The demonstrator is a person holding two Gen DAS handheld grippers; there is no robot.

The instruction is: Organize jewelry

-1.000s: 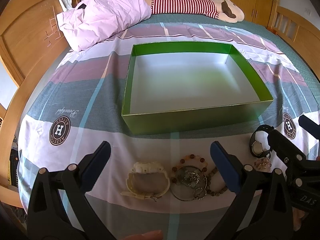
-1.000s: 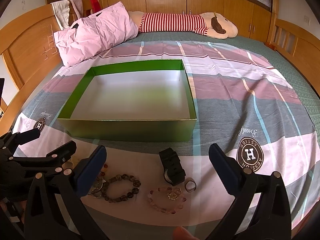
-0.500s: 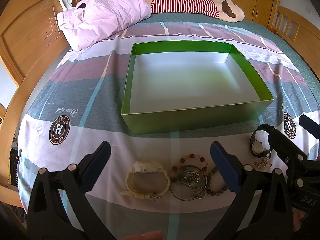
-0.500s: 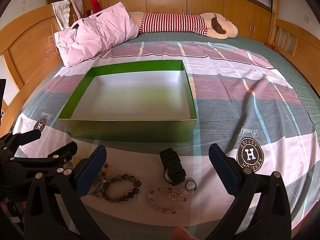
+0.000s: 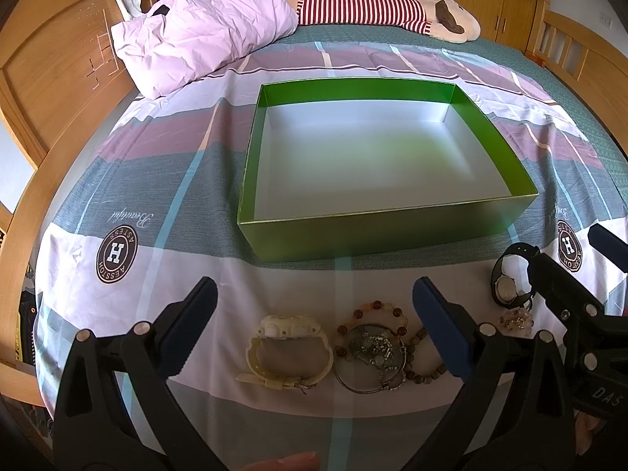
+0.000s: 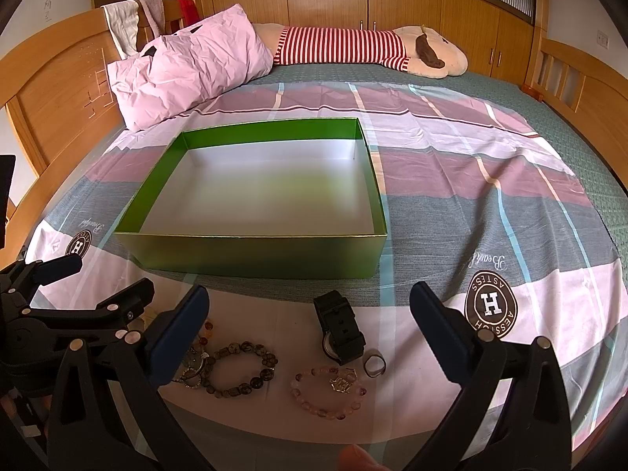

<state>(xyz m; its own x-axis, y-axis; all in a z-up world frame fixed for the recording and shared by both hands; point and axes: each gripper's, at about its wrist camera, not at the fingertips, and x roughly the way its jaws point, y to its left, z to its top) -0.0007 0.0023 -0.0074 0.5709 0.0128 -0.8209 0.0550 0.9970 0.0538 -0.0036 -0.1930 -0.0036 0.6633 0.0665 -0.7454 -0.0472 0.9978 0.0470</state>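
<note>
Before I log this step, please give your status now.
Left gripper and right gripper open, holding nothing. Green box has nothing inside; watches and bracelets lie on the bedsheet before it. Nothing in the way.

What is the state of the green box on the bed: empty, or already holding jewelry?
Empty. The green box shows only its bare white floor in both views; the bracelets and black watch lie on the bedsheet before it.

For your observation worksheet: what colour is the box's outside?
Green box, white inside; clearest in the right wrist view.
</note>
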